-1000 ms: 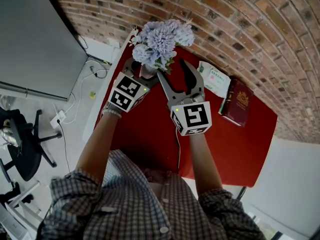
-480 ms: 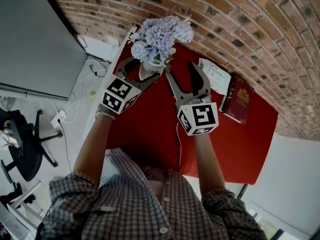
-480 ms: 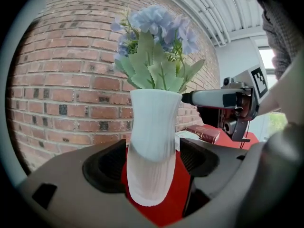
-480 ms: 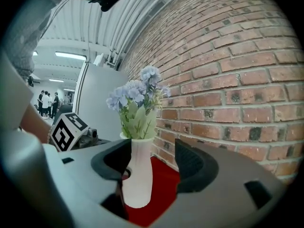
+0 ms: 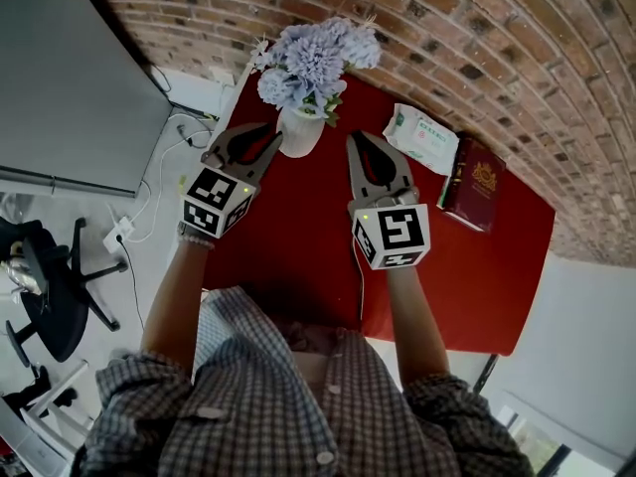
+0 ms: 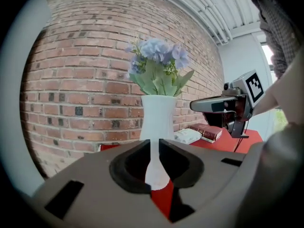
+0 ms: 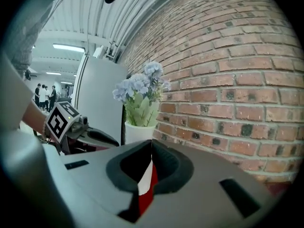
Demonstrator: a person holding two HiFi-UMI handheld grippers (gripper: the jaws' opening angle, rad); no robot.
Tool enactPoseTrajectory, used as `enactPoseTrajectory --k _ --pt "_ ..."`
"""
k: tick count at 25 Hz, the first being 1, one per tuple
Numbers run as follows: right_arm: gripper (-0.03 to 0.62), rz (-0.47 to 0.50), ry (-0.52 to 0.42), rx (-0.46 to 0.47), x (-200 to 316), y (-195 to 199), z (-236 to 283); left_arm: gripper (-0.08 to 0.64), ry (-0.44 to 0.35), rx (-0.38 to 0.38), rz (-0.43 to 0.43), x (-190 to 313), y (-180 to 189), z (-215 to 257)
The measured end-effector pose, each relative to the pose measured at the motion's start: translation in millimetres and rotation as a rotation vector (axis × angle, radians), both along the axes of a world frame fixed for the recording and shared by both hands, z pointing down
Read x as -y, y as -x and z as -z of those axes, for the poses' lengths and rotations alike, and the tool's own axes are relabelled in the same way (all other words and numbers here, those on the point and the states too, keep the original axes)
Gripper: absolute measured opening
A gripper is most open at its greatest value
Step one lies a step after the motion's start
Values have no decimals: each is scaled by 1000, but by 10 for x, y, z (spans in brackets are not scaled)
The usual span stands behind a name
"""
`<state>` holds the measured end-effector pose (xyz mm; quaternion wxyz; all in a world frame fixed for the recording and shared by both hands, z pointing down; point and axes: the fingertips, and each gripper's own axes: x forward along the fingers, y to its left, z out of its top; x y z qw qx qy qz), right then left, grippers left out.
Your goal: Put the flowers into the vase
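My left tongs [image 5: 274,137] and right tongs [image 5: 356,141] have just been closing, empty: left a thin gap, right pressed together. The vase [image 5: 300,133] of flowers [image 5: 313,58] stands near the bench [image 5: 298,251] edge.

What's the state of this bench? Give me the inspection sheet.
Surface: red table against the wall.
Job's things: flowers standing in white vase.
Clutter: tissue pack, dark red book.
Grippers: left gripper jaws just closed to a slit, right gripper jaws just closed shut; both empty.
Cables: thin cable by the right gripper; floor cables at left.
Surroundings: brick wall, office chair.
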<state>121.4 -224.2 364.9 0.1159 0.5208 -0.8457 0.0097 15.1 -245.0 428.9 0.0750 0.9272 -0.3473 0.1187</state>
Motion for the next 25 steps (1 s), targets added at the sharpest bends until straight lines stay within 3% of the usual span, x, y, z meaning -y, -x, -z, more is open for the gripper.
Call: enactPoseTrajectory --k 3,12,25 --pt "8 -9 10 48 -102 -12 6 8 -19 -15 59 -30 127 89" --pt "8 -60 20 21 -336 -89 51 6 -50 -45 87 -349 290 401" --pt "7 -140 -42 141 -791 -219 488 6 -53 -42 90 -926 587 738"
